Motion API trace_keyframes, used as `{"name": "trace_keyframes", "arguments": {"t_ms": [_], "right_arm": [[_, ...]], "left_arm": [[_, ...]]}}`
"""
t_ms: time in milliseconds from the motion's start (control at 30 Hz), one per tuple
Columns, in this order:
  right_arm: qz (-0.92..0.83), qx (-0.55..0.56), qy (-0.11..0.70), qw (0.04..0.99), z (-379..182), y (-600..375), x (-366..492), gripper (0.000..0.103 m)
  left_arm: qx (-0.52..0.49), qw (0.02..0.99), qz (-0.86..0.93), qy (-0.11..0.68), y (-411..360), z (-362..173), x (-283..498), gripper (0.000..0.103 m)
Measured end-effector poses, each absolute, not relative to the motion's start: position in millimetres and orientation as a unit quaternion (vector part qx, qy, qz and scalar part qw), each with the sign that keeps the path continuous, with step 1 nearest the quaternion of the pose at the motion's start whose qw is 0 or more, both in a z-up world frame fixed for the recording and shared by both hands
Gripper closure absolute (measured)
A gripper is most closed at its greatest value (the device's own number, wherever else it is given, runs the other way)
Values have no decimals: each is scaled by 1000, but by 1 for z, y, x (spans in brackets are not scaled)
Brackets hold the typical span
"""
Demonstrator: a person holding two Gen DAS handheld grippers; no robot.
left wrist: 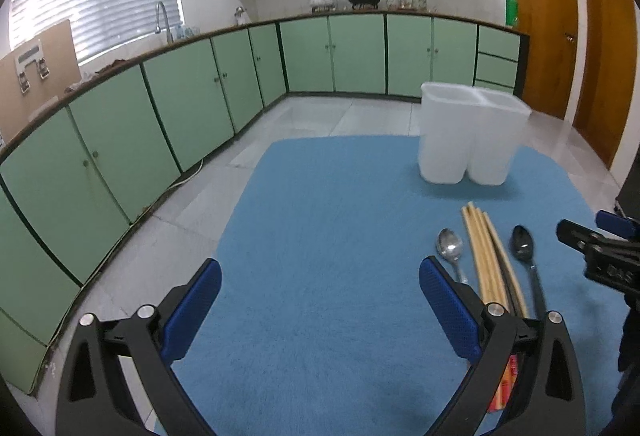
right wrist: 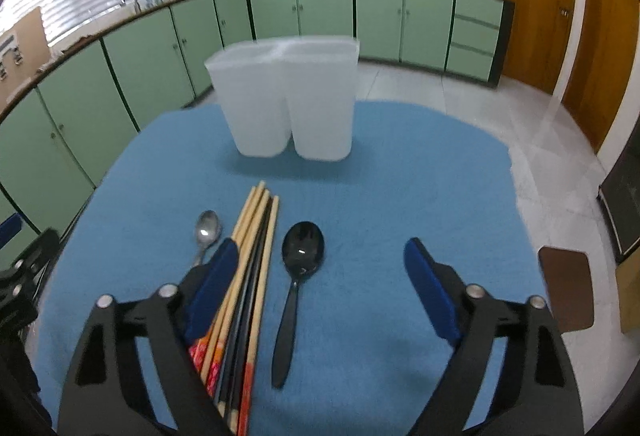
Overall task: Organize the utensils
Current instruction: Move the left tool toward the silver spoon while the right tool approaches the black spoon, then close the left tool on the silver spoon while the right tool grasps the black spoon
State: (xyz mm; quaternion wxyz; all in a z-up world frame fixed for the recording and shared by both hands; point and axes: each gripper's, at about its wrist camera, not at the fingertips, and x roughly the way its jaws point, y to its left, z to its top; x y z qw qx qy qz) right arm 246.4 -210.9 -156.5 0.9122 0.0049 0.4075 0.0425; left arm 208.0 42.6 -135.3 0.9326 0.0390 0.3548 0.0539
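The right wrist view shows the full black spoon [right wrist: 298, 276] between the wide, empty right tool [right wrist: 320, 268], beside the chopsticks [right wrist: 252, 256]. The left wrist view shows the left tool [left wrist: 320, 300], wide and empty over bare blue tabletop [left wrist: 320, 216], with the white container [left wrist: 468, 132] beyond.

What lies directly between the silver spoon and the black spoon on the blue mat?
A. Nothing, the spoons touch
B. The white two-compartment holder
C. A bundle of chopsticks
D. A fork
C: in the right wrist view the chopsticks lie side by side between the silver spoon and the black spoon on the blue mat, while the white holder stands farther back.
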Motion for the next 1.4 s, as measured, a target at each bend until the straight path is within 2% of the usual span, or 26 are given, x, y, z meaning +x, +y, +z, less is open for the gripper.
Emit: {"name": "trace_keyframes", "arguments": {"t_ms": [267,433,500,567,667,1400], "right_arm": [[36,13,450,892,-193,-205,283,40],[36,18,466,884,-203,-204,289,47],[41,21,472,880,-207,-205,292,54],[40,18,470,882,-209,-201,289,57],[43,8,466,884,-210,-200,289,70],[31,18,459,888,-208,-257,279,70]], "left_arm": [[37,923,49,379,46,-158,225,6],[35,920,43,388,43,-166,234,6],[38,918,40,392,40,-170,239,6],[37,917,36,395,38,-173,241,6],[37,916,29,399,34,-177,245,6],[34,896,-22,442,-37,-210,319,6]]}}
